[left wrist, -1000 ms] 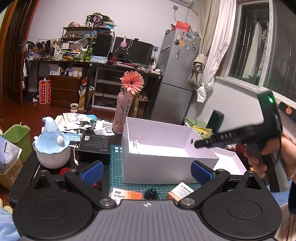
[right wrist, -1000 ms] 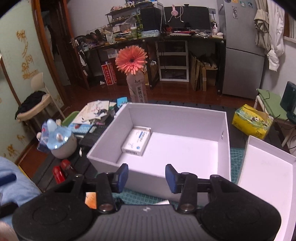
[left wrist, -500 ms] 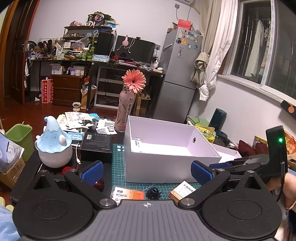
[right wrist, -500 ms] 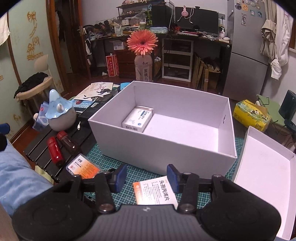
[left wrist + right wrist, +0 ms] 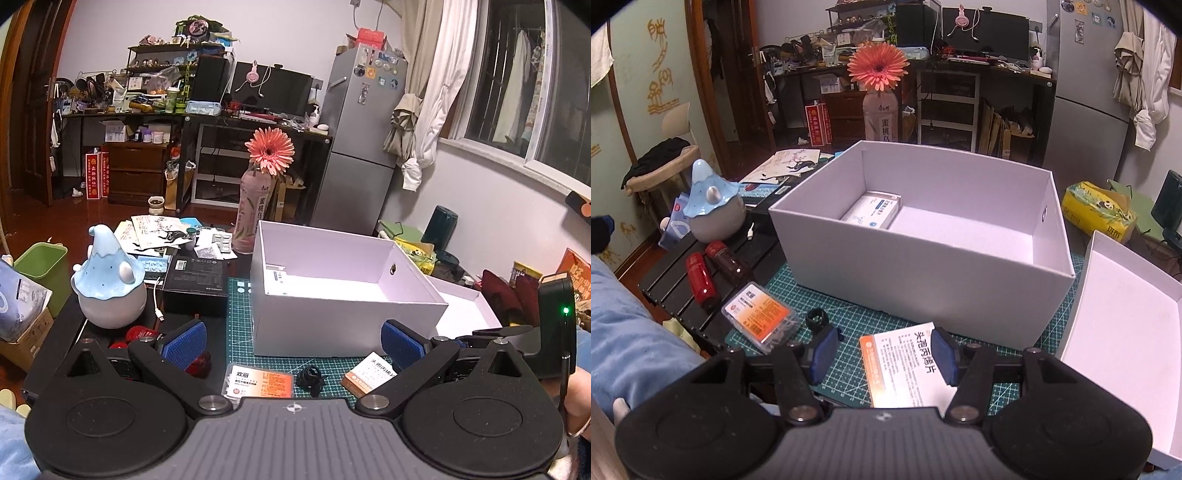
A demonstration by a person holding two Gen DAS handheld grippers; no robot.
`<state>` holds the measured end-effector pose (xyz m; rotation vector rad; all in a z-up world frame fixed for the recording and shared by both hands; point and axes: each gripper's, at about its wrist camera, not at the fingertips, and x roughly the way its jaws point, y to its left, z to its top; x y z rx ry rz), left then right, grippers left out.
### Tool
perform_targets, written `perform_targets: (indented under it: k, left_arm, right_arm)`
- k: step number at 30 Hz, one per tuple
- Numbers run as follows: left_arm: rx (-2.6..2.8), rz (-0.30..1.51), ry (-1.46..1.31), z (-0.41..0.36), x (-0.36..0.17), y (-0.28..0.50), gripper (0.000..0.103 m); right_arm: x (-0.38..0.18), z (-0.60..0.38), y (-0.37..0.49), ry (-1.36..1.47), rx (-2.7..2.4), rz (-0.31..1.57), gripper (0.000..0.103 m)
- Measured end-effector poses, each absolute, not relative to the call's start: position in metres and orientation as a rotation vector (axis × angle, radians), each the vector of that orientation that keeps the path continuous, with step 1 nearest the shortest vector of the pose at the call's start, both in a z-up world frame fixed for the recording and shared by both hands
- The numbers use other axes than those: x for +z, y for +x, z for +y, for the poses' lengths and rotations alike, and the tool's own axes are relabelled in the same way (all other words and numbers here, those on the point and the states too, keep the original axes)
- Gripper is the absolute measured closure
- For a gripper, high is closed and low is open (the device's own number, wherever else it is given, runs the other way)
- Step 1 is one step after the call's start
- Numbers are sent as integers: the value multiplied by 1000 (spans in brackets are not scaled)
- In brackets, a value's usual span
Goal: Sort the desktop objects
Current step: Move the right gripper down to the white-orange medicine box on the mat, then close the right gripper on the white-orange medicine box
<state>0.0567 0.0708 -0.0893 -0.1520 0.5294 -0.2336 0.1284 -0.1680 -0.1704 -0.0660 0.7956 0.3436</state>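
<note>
A white and orange medicine box (image 5: pixel 905 365) lies flat on the green cutting mat (image 5: pixel 846 306), in front of the big white box (image 5: pixel 905 266). My right gripper (image 5: pixel 882 352) hovers low over it. Its jaws are opening, with the medicine box seen between the blue pads and not pressed by them. Another medicine box (image 5: pixel 873 212) lies inside the white box at its far left. My left gripper (image 5: pixel 291 345) is open and holds nothing. Below it lie a clear case with an orange label (image 5: pixel 260 382) and a small black cap (image 5: pixel 310 374).
Two red bottles (image 5: pixel 701 282) lie left of the mat, near a blue and white figurine (image 5: pixel 713 206). The white box's lid (image 5: pixel 1126 317) rests open side up on the right. A flower in a bottle (image 5: pixel 879 110) stands behind the box. Papers and a black carton (image 5: pixel 195 277) fill the far left.
My right gripper came down from over the white box to the mat in front of it, and its jaws widened. The left gripper stayed where it was.
</note>
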Motion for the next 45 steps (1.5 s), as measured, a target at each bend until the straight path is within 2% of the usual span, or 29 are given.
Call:
perform_targets:
  k: [1, 9, 16, 18, 26, 45]
  left_arm:
    - [-233, 530, -149, 70, -89, 57, 1]
    - [-228, 537, -141, 69, -90, 58, 1]
    - [-224, 544, -151, 70, -91, 60, 1]
    - [-224, 543, -147, 69, -91, 60, 1]
    - [-228, 548, -147, 69, -91, 61, 1]
    - [-236, 549, -150, 68, -92, 63, 1]
  right_arm:
    - [-172, -169, 128, -63, 344, 797, 42]
    - [-184, -170, 127, -76, 342, 820, 41]
    - [-194, -168, 128, -75, 358, 850, 33]
    - [-196, -168, 129, -67, 368, 863, 26]
    - [-205, -169, 137, -94, 374, 880, 21]
    - [-233, -174, 162, -120, 402, 987, 21]
